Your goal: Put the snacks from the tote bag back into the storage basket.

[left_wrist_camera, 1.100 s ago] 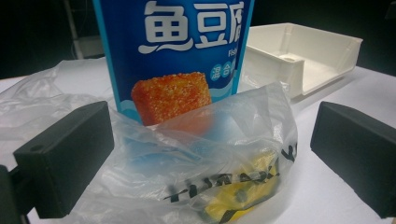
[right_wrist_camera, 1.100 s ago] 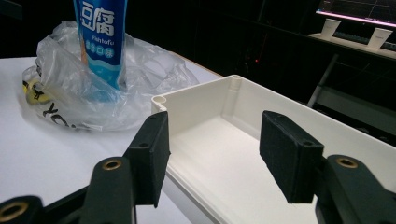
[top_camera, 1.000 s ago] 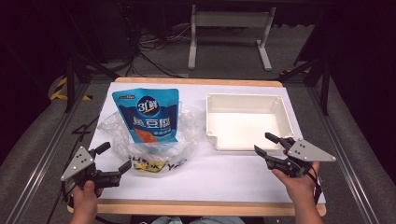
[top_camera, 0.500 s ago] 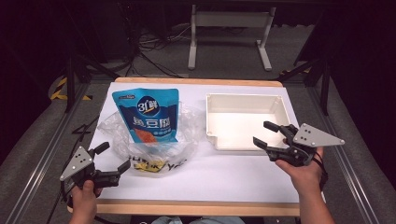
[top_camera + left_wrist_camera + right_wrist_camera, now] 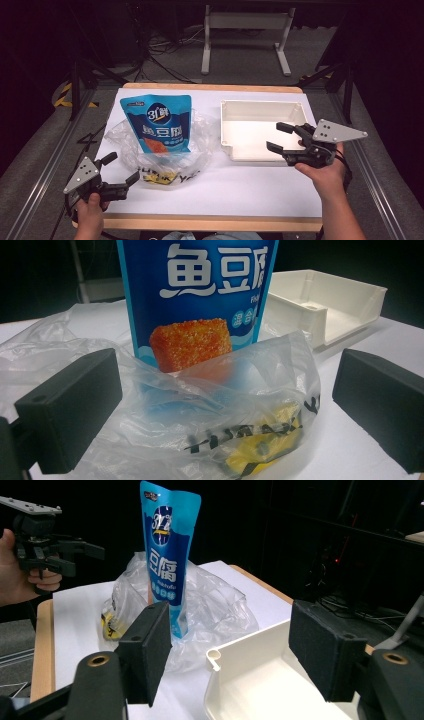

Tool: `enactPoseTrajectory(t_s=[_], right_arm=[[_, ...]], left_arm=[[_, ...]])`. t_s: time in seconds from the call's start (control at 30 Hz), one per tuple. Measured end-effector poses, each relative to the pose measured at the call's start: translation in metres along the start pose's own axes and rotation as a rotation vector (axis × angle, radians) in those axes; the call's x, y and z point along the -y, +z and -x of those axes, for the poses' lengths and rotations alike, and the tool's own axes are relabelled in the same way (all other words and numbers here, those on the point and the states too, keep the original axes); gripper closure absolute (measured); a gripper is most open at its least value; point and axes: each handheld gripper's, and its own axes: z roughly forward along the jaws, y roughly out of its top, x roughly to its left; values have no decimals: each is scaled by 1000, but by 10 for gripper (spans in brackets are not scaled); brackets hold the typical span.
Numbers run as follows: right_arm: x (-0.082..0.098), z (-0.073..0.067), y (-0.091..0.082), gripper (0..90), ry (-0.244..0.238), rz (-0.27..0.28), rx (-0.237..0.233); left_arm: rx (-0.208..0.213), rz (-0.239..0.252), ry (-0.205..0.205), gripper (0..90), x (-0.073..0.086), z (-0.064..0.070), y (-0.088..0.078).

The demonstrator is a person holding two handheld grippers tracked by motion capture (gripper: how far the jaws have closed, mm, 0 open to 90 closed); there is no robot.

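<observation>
A tall blue snack pouch (image 5: 157,125) stands upright inside a crumpled clear plastic bag (image 5: 200,150) on the left half of the white table. A yellow packet (image 5: 270,440) lies in the bag's near end. At the right sits a white tray (image 5: 260,103), with nothing in it. My left gripper (image 5: 122,167) is open at the bag's near left corner, its jaws on either side of the bag (image 5: 240,390) and apart from it. My right gripper (image 5: 275,136) is open and held above the tray's near right part (image 5: 260,680), pointing at the pouch (image 5: 167,555).
The table's wooden front edge (image 5: 210,222) runs close to both hands. Bare white surface (image 5: 250,190) lies between the bag and the front edge. Dark floor, rails and a metal stand (image 5: 245,30) surround the table.
My right gripper has risen and moved away from the front edge to above the tray's near right part. The left gripper has stayed almost still by the bag.
</observation>
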Motion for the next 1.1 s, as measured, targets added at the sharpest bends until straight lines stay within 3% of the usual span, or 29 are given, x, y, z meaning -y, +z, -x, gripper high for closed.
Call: enactPoseTrajectory(t_s=[0.2, 0.57, 0.73, 1.1], right_arm=[[-5, 2, 11, 329, 0, 5, -31], [-27, 1, 56, 316, -32, -25, -123], [-36, -1, 67, 309, -52, -23, -145], [-52, -6, 96, 299, -73, -9, -212]], left_arm=[[4, -5, -1, 2, 0, -1, -1], [-4, -6, -9, 2, 1, -4, -2], [-7, 6, -9, 2, 1, -4, -2], [-3, -12, 20, 2, 1, -3, -1]])
